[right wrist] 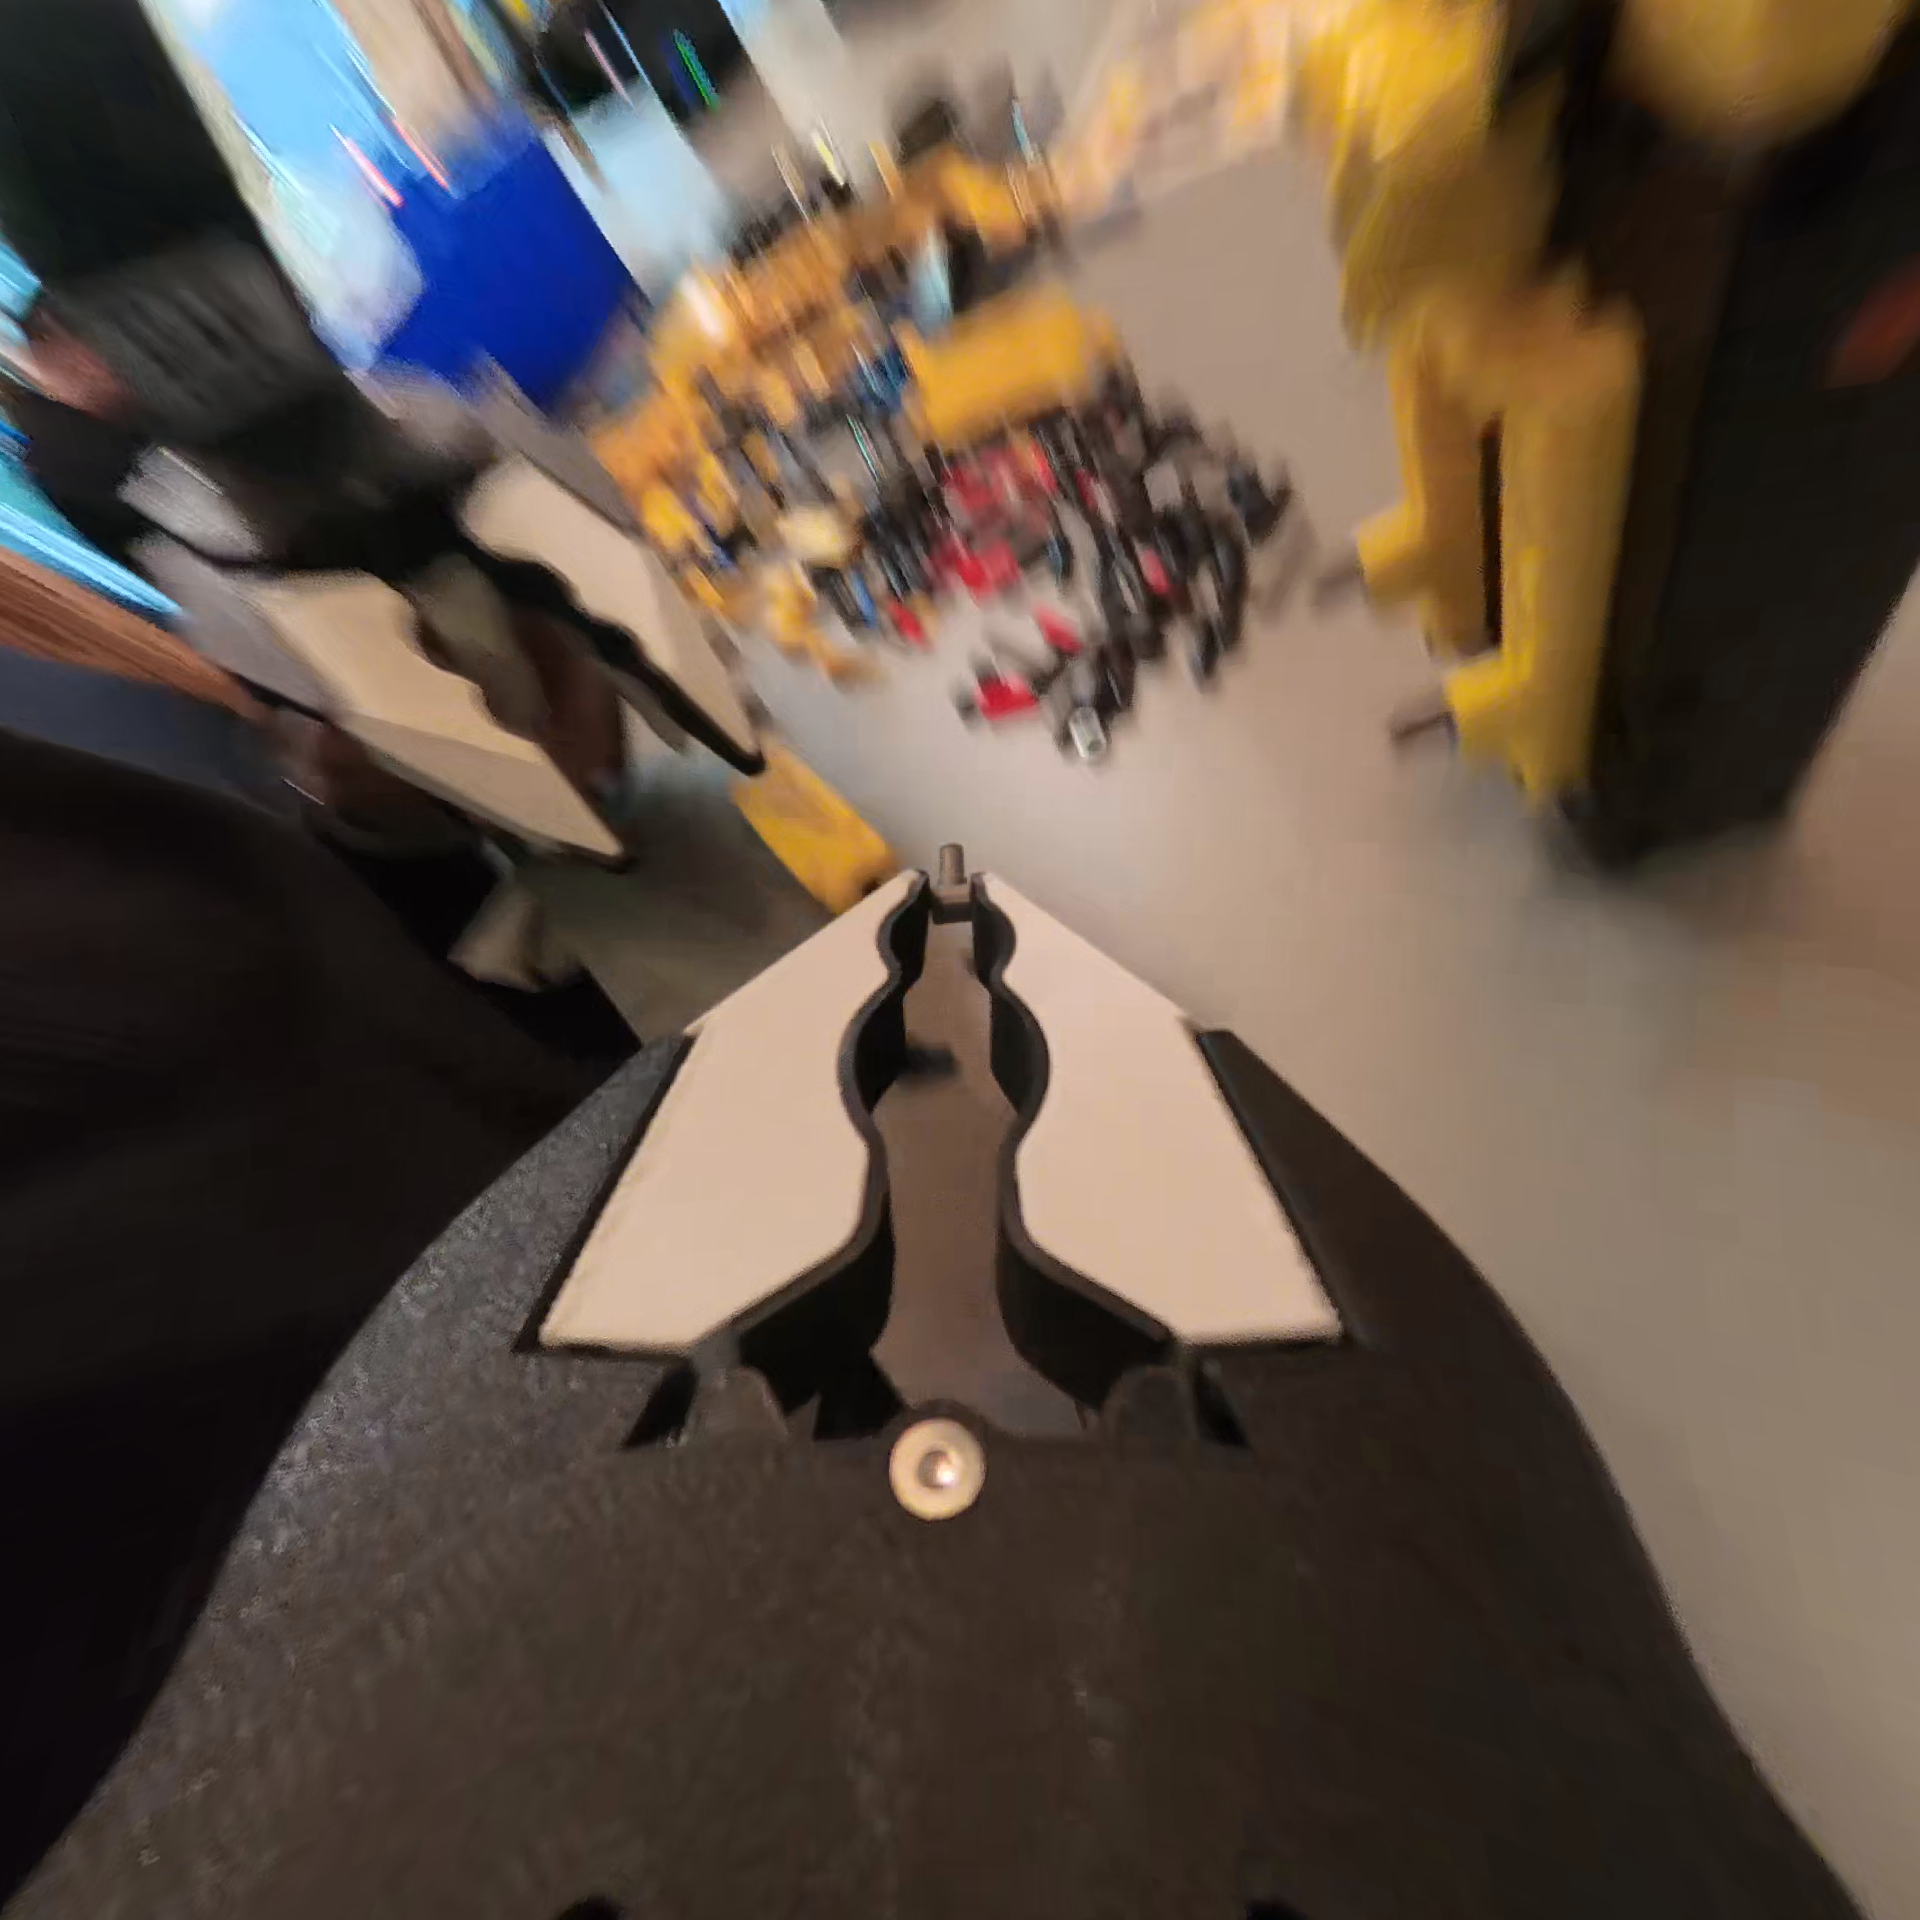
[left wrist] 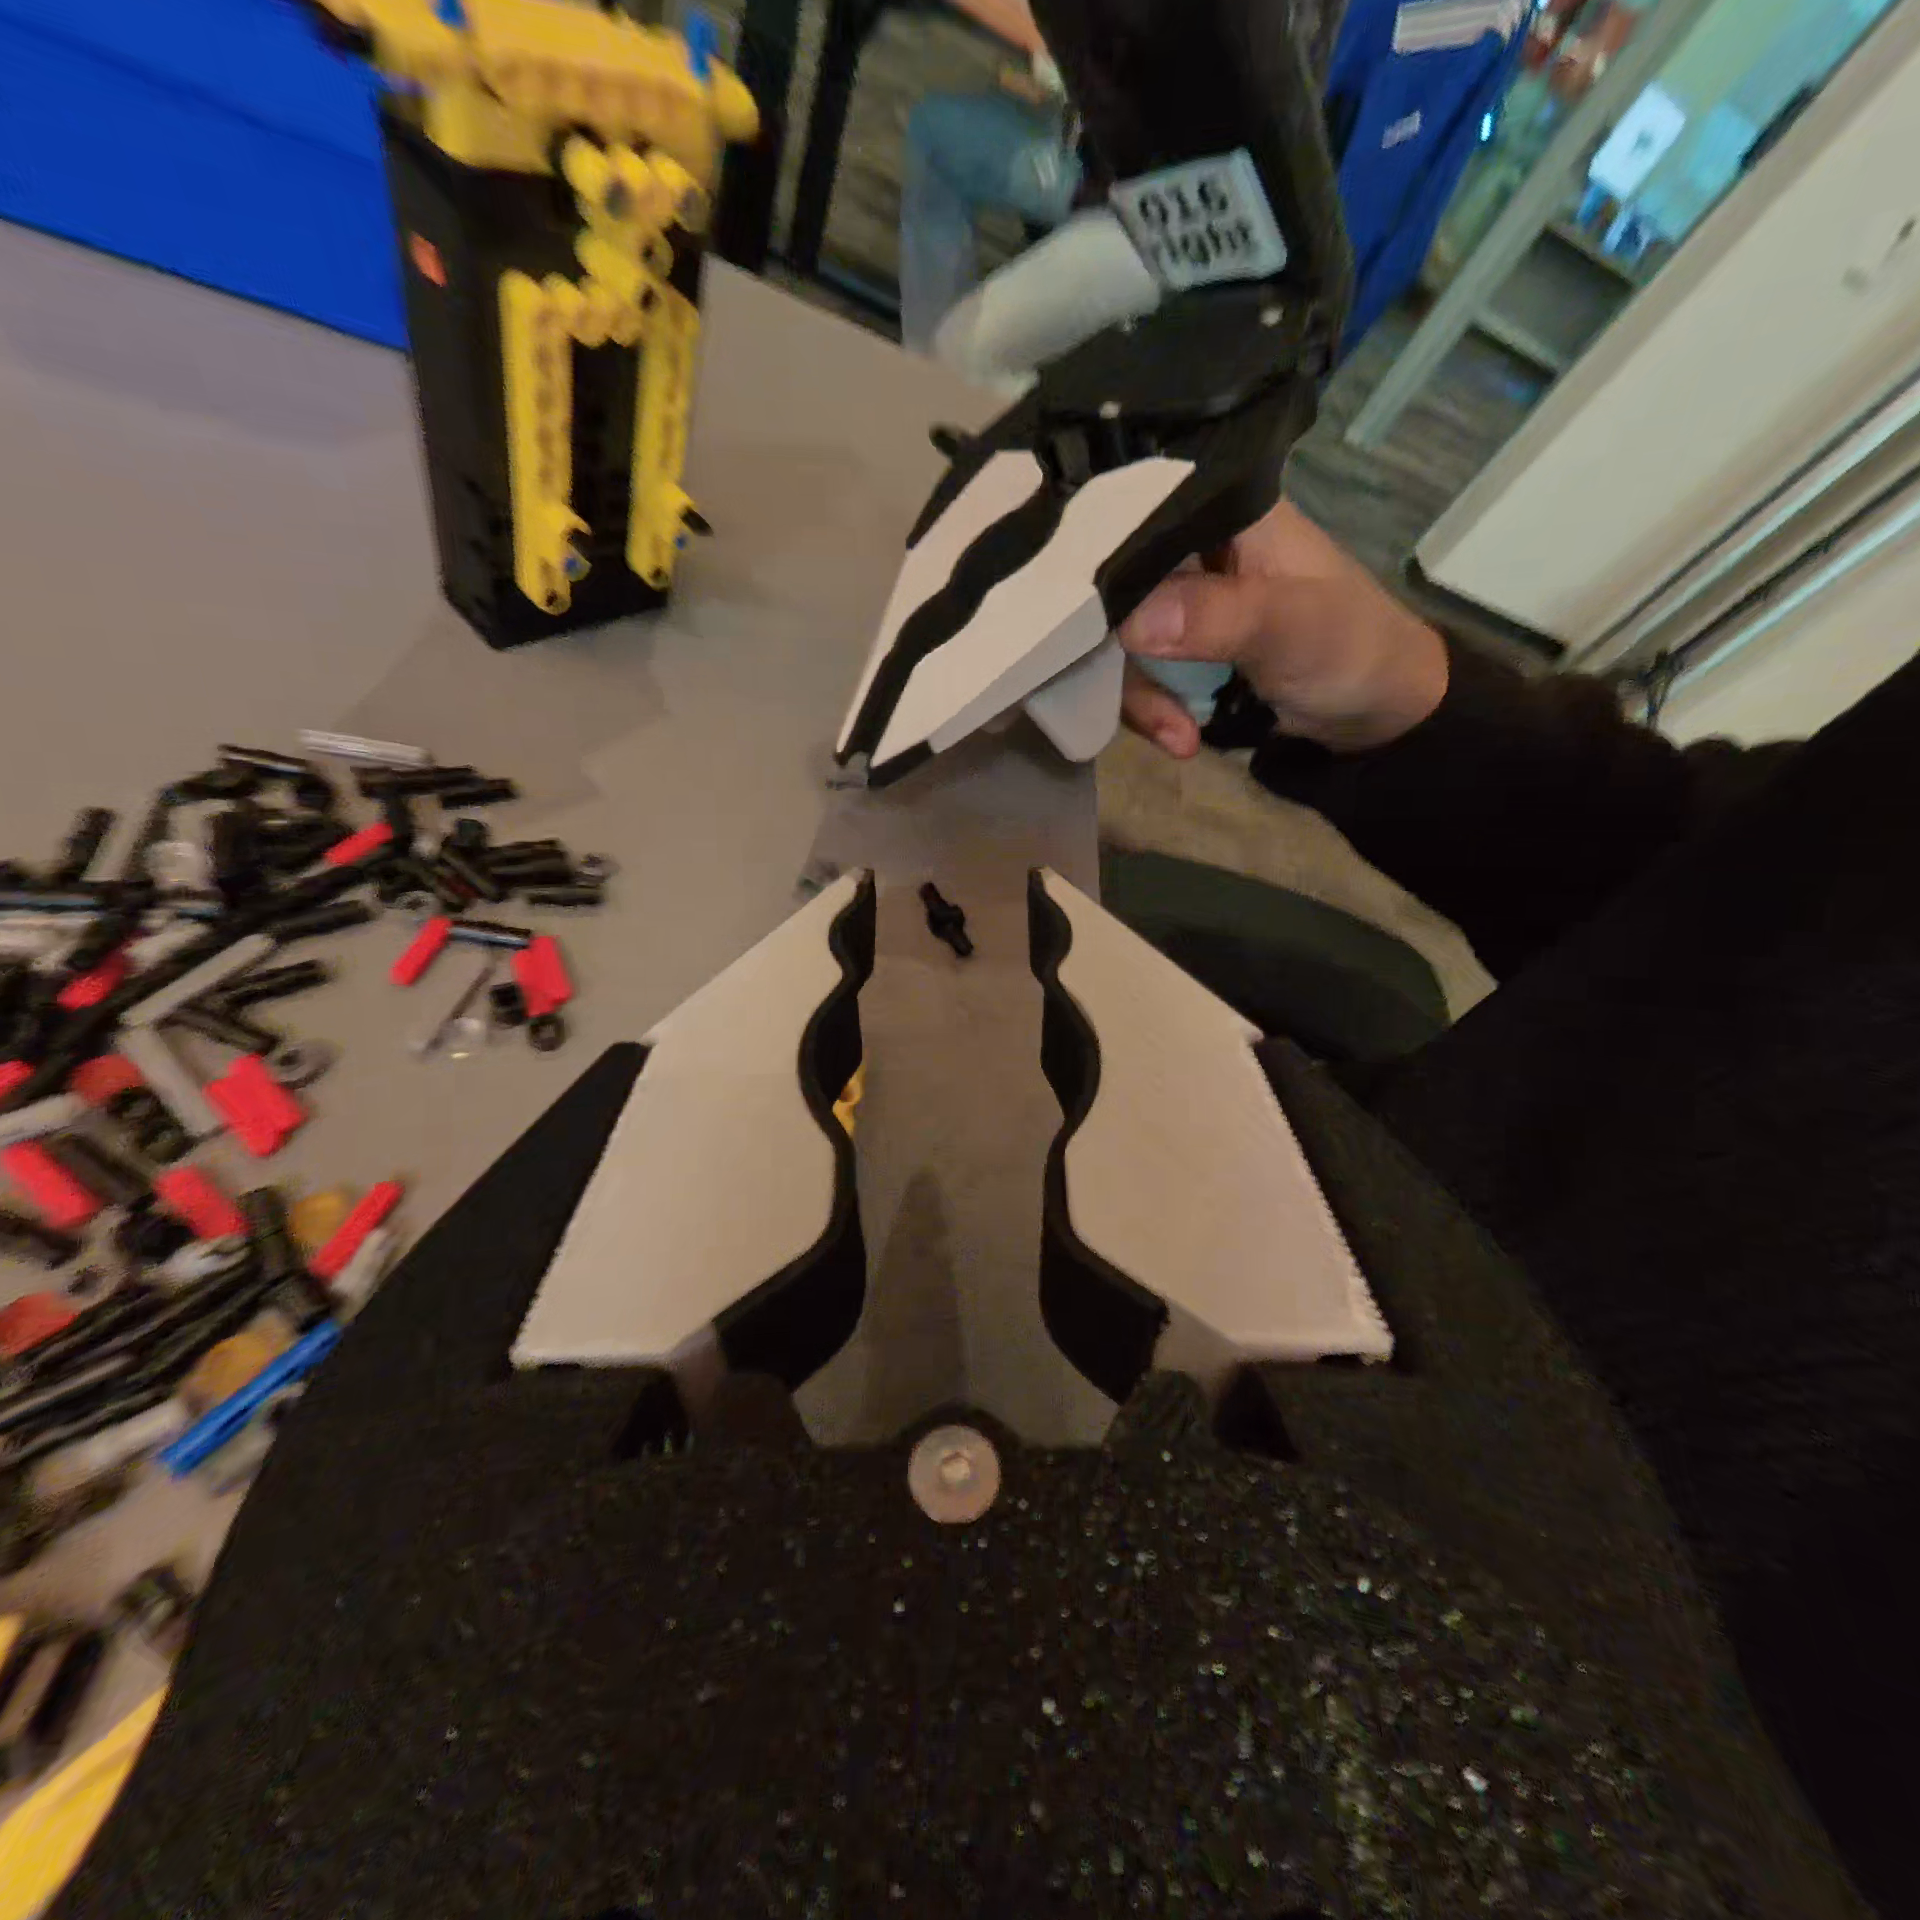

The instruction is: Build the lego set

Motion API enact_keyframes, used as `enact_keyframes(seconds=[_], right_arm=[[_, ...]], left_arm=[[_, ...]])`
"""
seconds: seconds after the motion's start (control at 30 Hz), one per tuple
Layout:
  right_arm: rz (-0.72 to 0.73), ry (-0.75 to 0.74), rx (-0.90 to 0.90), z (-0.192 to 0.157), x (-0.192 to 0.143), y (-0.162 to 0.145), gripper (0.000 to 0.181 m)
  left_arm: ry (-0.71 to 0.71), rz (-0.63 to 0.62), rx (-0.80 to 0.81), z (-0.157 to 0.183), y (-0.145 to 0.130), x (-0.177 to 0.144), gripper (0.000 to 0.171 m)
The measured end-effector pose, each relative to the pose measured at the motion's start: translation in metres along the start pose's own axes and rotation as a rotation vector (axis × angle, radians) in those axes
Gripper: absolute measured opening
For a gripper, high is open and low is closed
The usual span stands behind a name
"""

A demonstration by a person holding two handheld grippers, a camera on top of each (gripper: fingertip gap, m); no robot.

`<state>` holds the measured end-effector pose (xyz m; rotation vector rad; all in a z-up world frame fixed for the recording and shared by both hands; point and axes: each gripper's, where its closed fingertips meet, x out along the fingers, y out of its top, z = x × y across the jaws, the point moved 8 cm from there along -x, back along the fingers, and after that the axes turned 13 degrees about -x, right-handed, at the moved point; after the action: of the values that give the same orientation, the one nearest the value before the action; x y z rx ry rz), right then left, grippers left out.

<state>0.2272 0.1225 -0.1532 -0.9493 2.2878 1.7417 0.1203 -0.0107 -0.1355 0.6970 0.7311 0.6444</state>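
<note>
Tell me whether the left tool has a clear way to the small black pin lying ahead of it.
Probably yes: the left tool is open, and the black pin lies on bare table between its tips, nothing covering it.

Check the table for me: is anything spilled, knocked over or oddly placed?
Nothing looks damaged or knocked over. The yellow and black model stands upright. One small black pin lies alone near the table edge, apart from the pile of loose parts, just ahead of the open left hand-held gripper. The right hand-held gripper pinches a small grey piece.
</note>
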Motion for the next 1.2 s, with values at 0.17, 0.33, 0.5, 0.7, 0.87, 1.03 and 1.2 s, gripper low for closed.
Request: enact_keyframes(seconds=[0.17,0.33,0.5,0.7,0.87,1.03,1.2], right_arm=[[-0.189,-0.085,-0.145,-0.006,-0.003,-0.019,0.008],[-0.258,-0.123,-0.237,-0.009,0.000,-0.022,0.008],[-0.283,-0.071,-0.246,-0.013,-0.003,-0.023,0.016],[-0.265,-0.026,-0.245,-0.010,-0.007,-0.026,0.018],[-0.270,0.005,-0.279,-0.013,-0.008,-0.028,0.018],[-0.279,-0.014,-0.324,-0.012,-0.011,-0.027,0.018],[-0.244,-0.037,-0.330,-0.004,-0.014,-0.027,0.018]], left_arm=[[0.086,-0.153,0.088,0.008,-0.014,0.033,0.028],[0.202,-0.214,0.170,0.009,-0.019,0.048,0.027],[0.248,-0.262,0.186,0.009,-0.023,0.056,0.025],[0.276,-0.261,0.182,0.007,-0.022,0.057,0.014],[0.284,-0.263,0.193,0.005,-0.021,0.056,0.008],[0.274,-0.269,0.199,0.005,-0.022,0.054,0.008],[0.254,-0.280,0.183,0.003,-0.020,0.054,0.008]])
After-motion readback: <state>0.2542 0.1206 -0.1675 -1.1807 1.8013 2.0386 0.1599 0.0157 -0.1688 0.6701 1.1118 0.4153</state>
